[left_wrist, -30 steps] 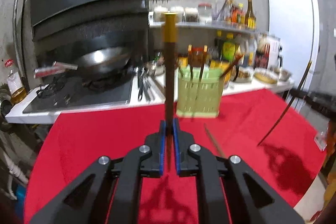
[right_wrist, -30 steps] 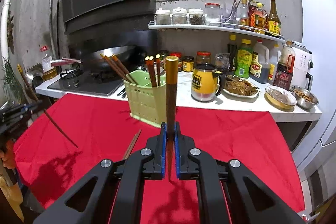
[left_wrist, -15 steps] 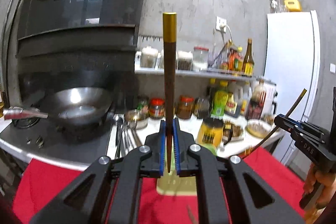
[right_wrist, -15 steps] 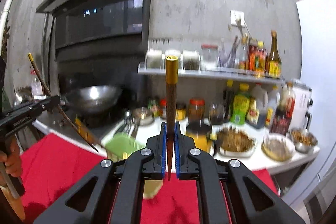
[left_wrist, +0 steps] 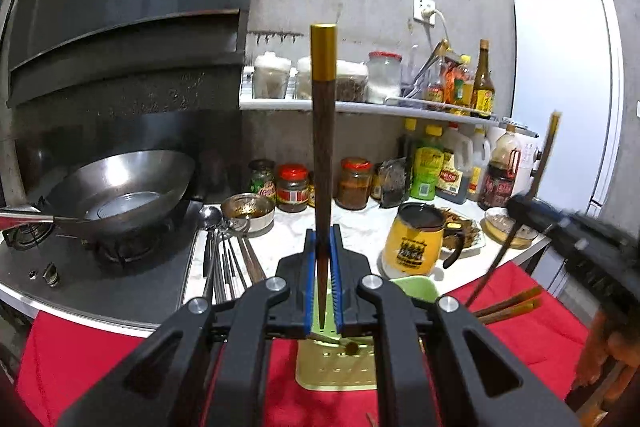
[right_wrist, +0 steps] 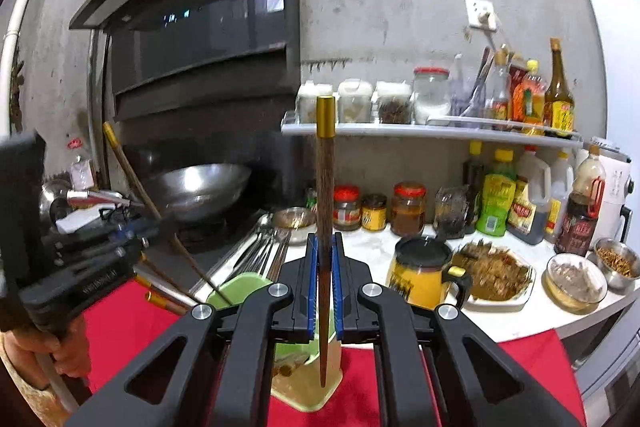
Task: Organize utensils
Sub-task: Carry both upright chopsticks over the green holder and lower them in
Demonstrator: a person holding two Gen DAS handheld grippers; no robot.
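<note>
- Red-clothed desk (left_wrist: 76,355) beneath: left claw (left_wrist: 321,291) pinches one gold-capped chopstick (left_wrist: 322,163) upright, tip above the green utensil holder (left_wrist: 340,363).
- Right claw (right_wrist: 325,291) clamps its own chopstick (right_wrist: 325,211) over that holder (right_wrist: 308,383).
- Risk: both tips descending together may collide or strike the rim, toppling it.

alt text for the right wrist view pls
The right gripper is shut on a gold-capped chopstick, tip down over a green holder on a red cloth. At left, the left gripper lowers another chopstick into the holder; a wok and jars sit on the counter behind.
</note>
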